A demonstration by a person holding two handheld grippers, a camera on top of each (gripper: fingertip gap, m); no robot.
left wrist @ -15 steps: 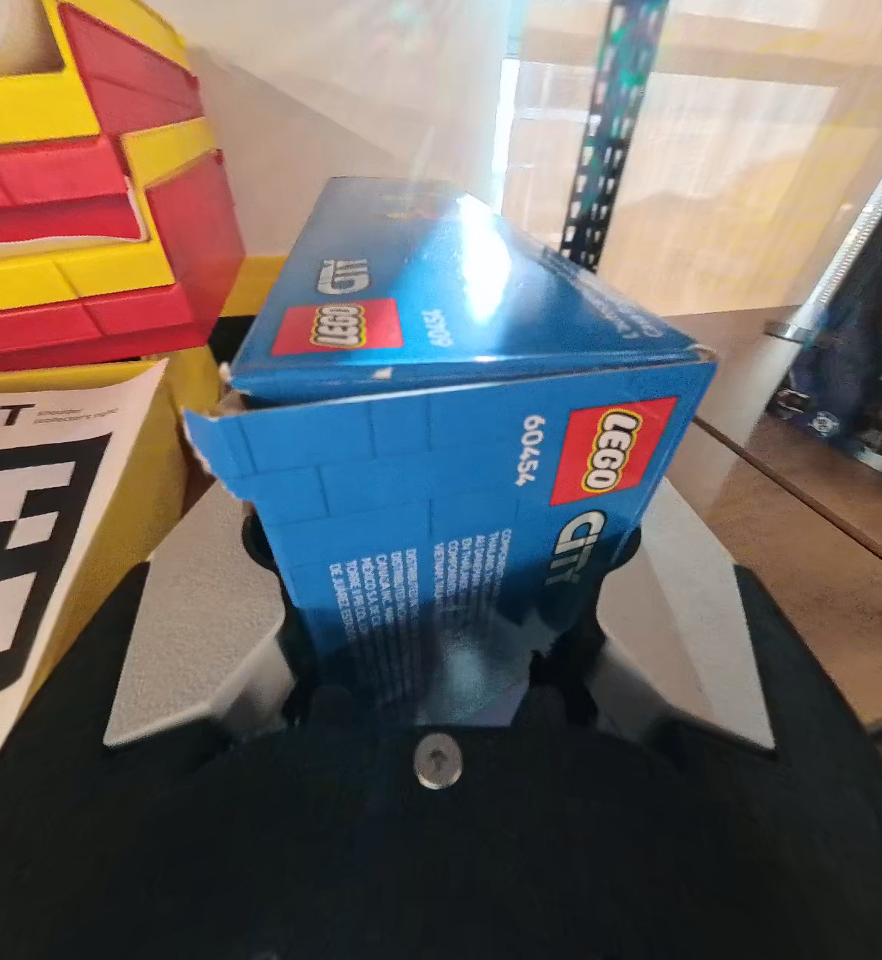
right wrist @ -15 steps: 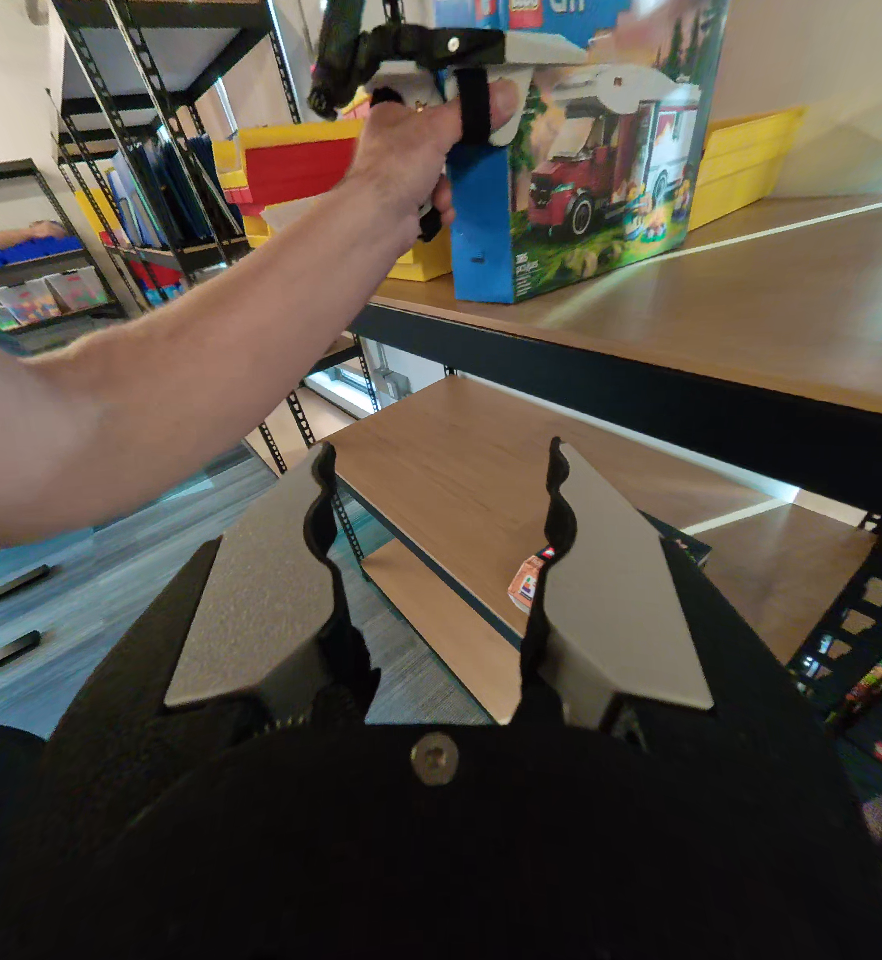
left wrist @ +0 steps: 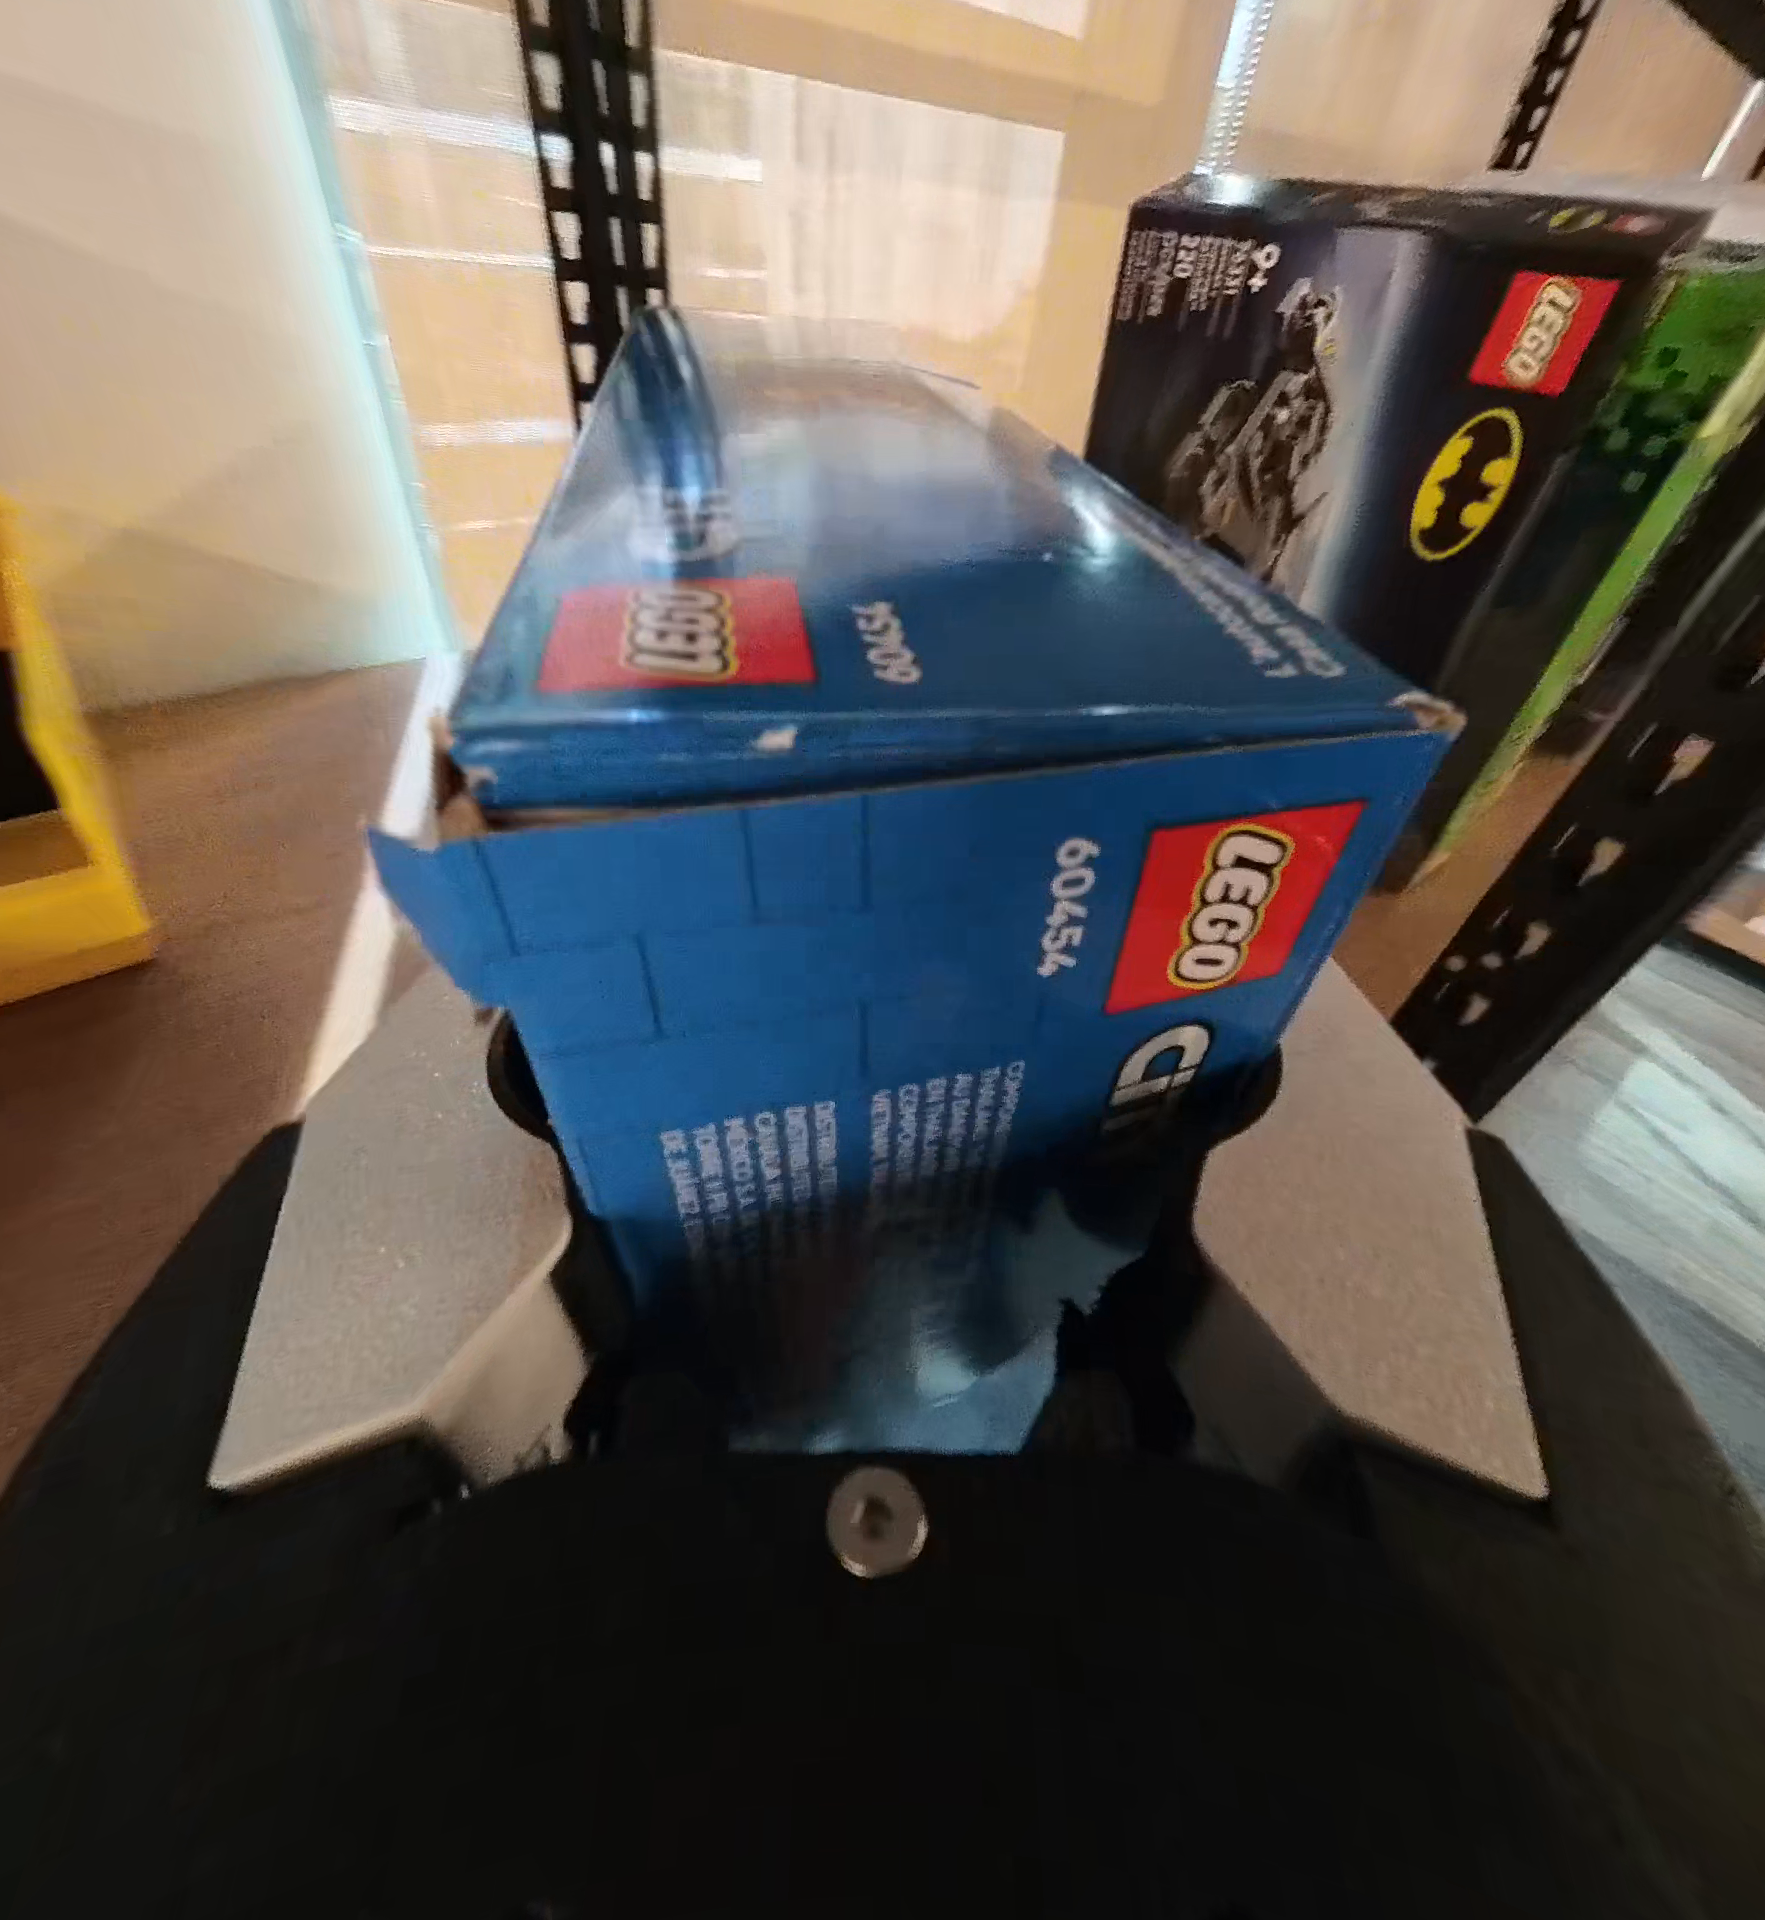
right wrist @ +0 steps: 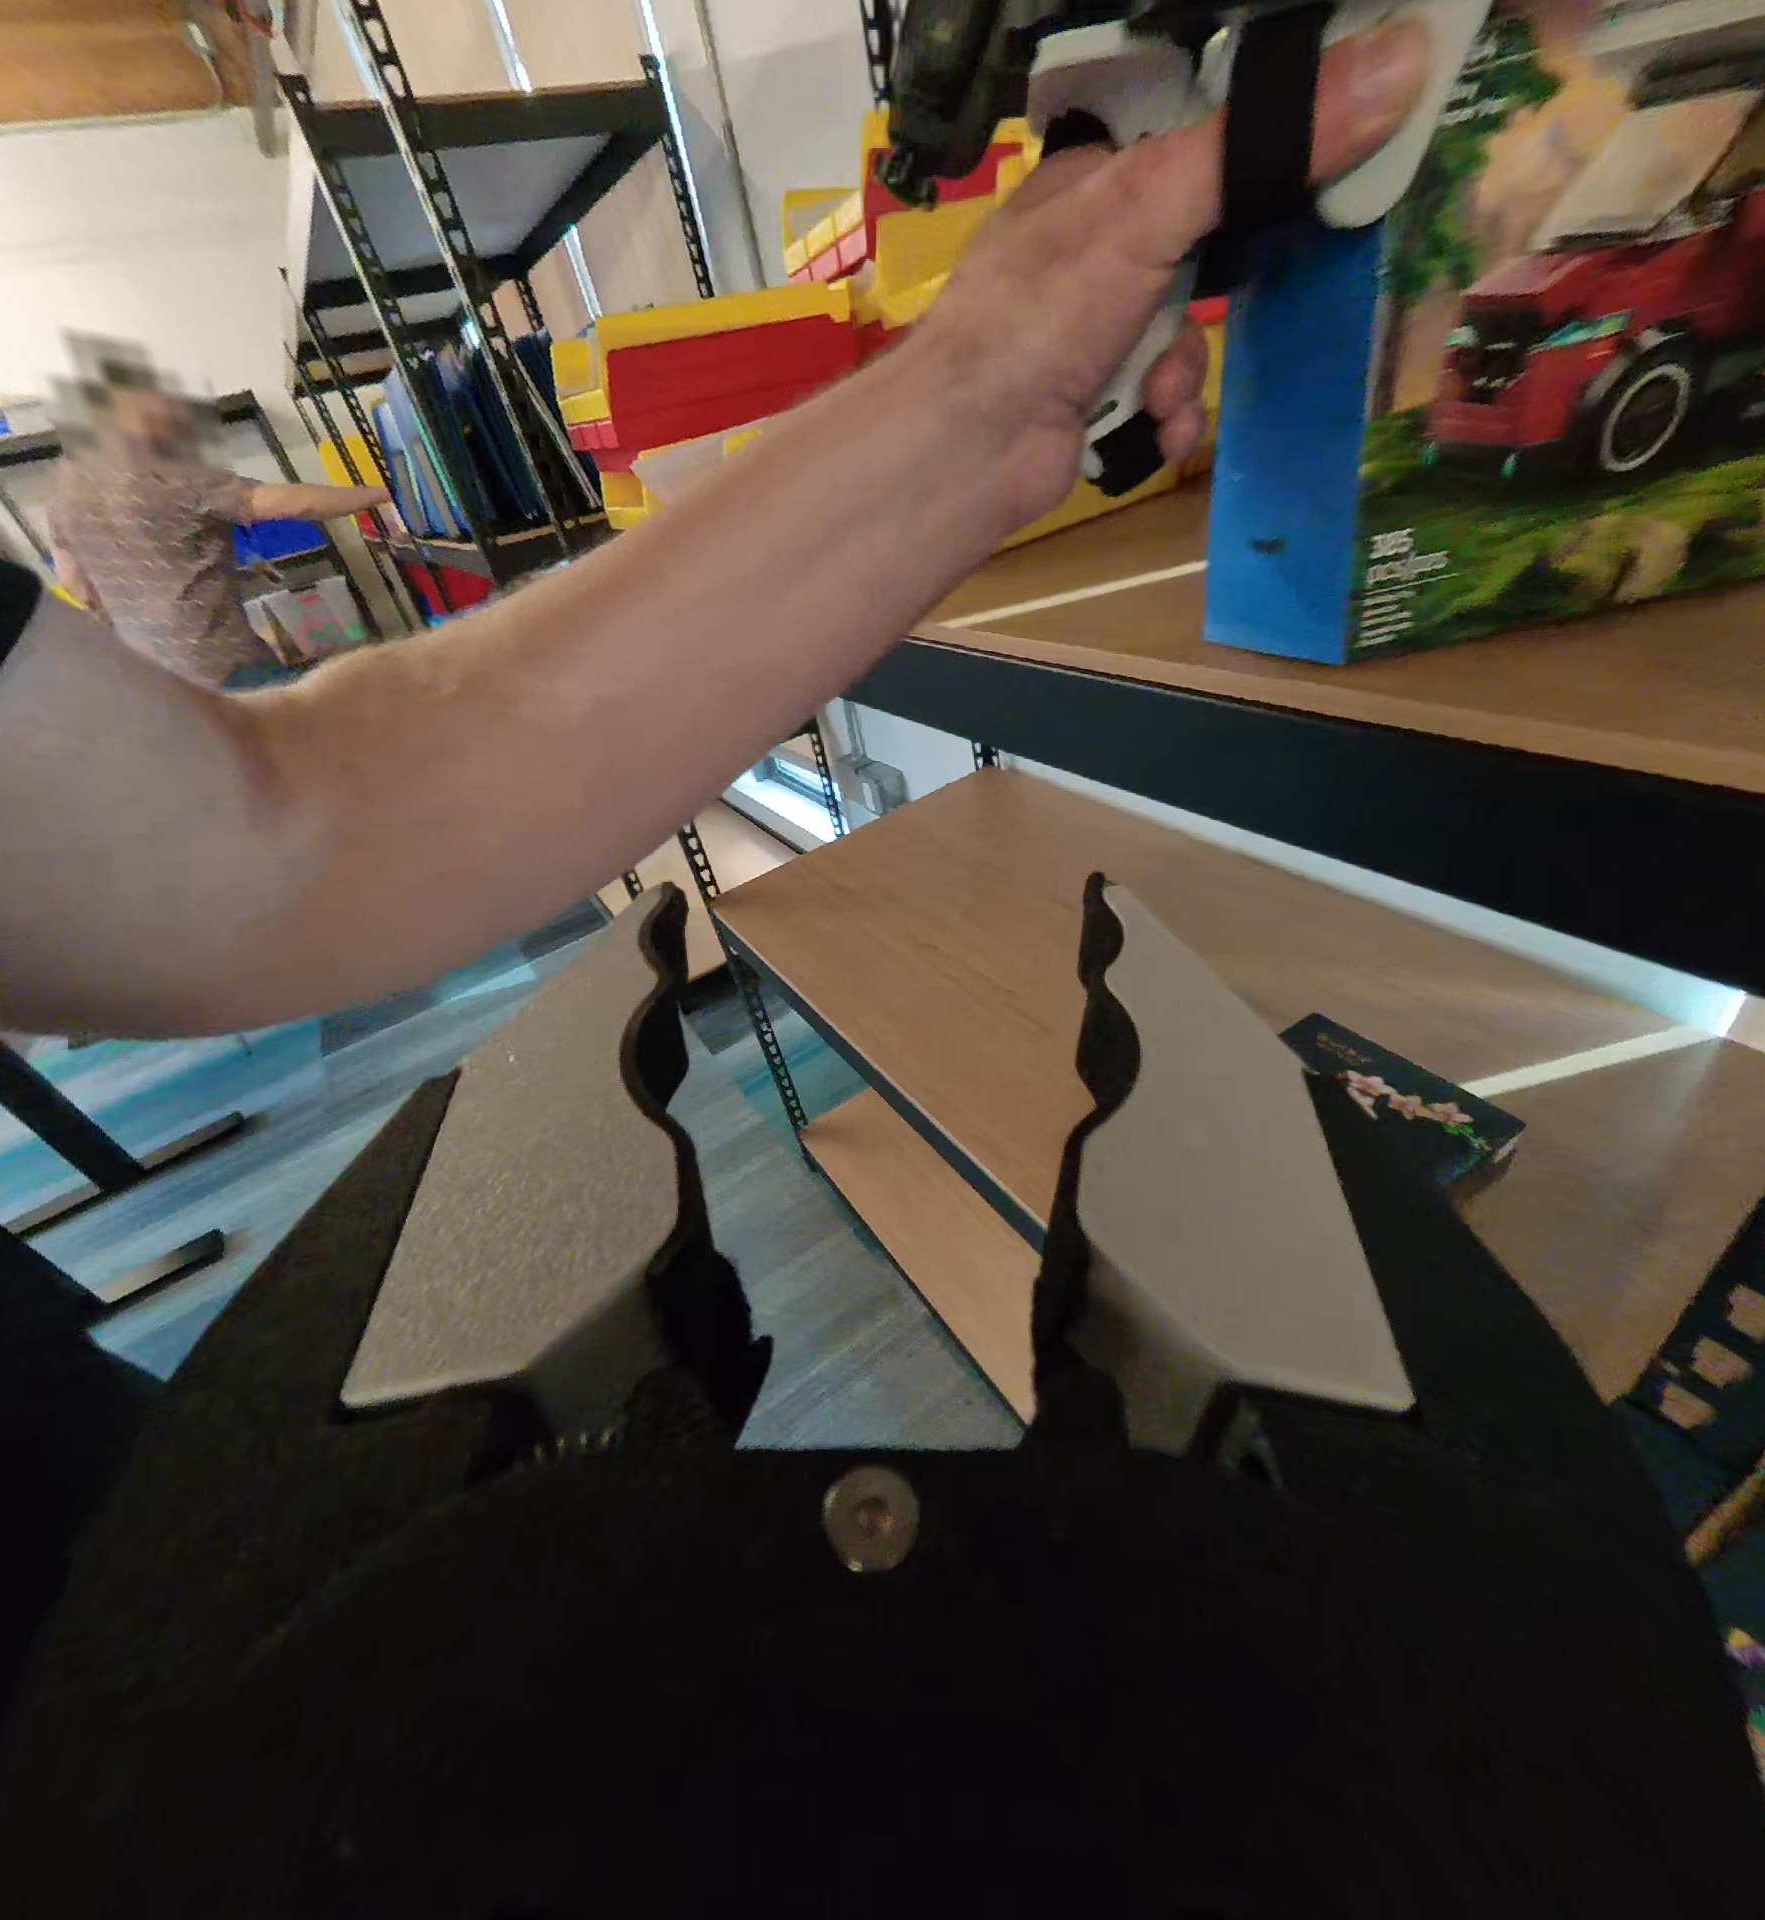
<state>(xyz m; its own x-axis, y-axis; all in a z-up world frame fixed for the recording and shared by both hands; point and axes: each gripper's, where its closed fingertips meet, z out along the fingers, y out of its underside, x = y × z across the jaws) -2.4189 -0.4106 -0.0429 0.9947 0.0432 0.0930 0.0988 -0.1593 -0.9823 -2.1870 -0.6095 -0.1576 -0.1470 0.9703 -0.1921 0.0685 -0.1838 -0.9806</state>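
Left wrist view, left hand-held gripper point(left wrist: 883, 1081) clamping blue box point(left wrist: 857, 935) (standing on shelf point(right wrist: 1584, 707)), right hand-held gripper point(right wrist: 883, 935) spread, bare

Blue box point(left wrist: 836, 997), yellow bin point(left wrist: 57, 831)

Open right tool point(right wrist: 883, 925) below shelf point(right wrist: 1273, 727)

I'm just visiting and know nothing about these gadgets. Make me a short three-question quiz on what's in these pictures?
1. True or false: the right gripper is carrying a box.
2. What does the left gripper grip? A) a yellow bin B) a blue box C) a black box
3. Fill in: the blue box stands on a wooden ____.

Key:
1. False. Its fingers stand apart with nothing between them.
2. B. The blue box sits between its fingers; the yellow bin and the black box stand apart.
3. shelf
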